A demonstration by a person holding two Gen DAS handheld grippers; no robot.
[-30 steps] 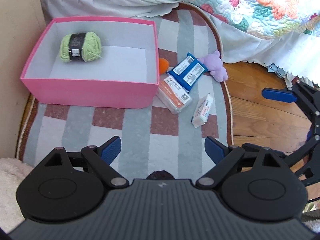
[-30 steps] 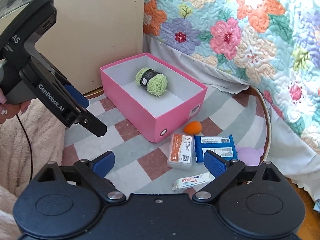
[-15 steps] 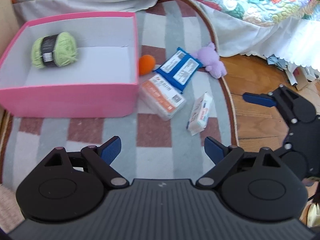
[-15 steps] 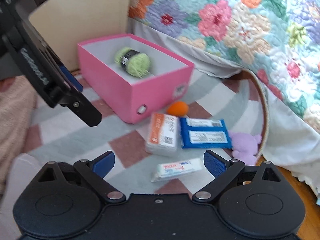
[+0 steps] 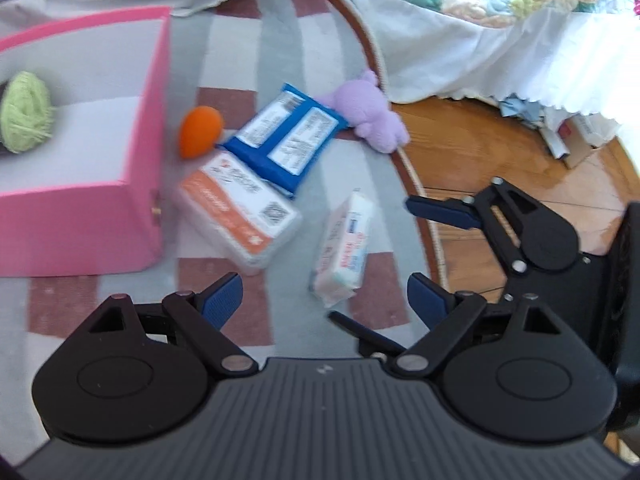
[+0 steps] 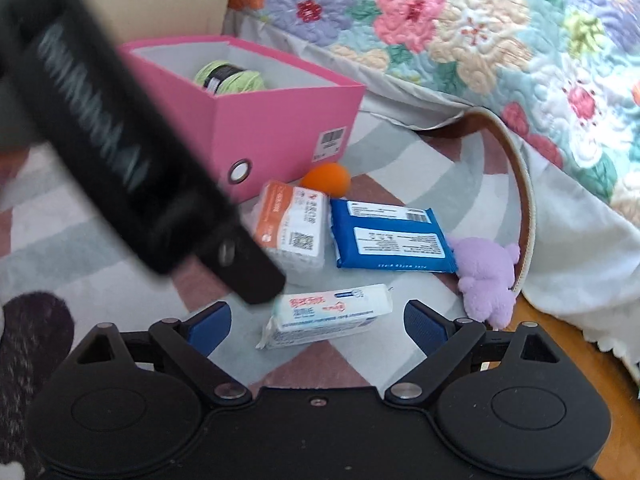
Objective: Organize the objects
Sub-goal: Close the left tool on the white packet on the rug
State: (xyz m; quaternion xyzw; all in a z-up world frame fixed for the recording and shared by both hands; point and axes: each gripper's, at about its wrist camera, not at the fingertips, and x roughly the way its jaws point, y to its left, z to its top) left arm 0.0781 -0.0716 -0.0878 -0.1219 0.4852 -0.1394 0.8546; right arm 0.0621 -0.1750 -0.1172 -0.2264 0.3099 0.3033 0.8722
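A pink box [image 5: 80,216] [image 6: 280,120] on the striped rug holds a green yarn ball [image 5: 26,112] [image 6: 230,74]. To its right on the rug lie an orange egg-shaped sponge [image 5: 199,131] [image 6: 326,178], an orange-and-white pack [image 5: 240,210] [image 6: 292,224], a blue wipes pack [image 5: 286,136] [image 6: 392,240], a white tissue pack [image 5: 344,244] [image 6: 328,314] and a purple plush [image 5: 372,114] [image 6: 486,276]. My left gripper [image 5: 324,300] is open just short of the white tissue pack. My right gripper [image 6: 318,322] is open, its fingers either side of that pack; it also shows in the left wrist view [image 5: 420,240].
A bed with a floral quilt [image 6: 460,32] and white skirt [image 5: 480,56] borders the rug at the back and right. Wooden floor [image 5: 480,152] lies right of the rug edge, with paper scraps [image 5: 572,136] under the bed. The left gripper's body [image 6: 120,152] crosses the right wrist view.
Both grippers have moved forward and down toward the loose items beside the box. The white tissue pack now lies close in front of both. Both stay open.
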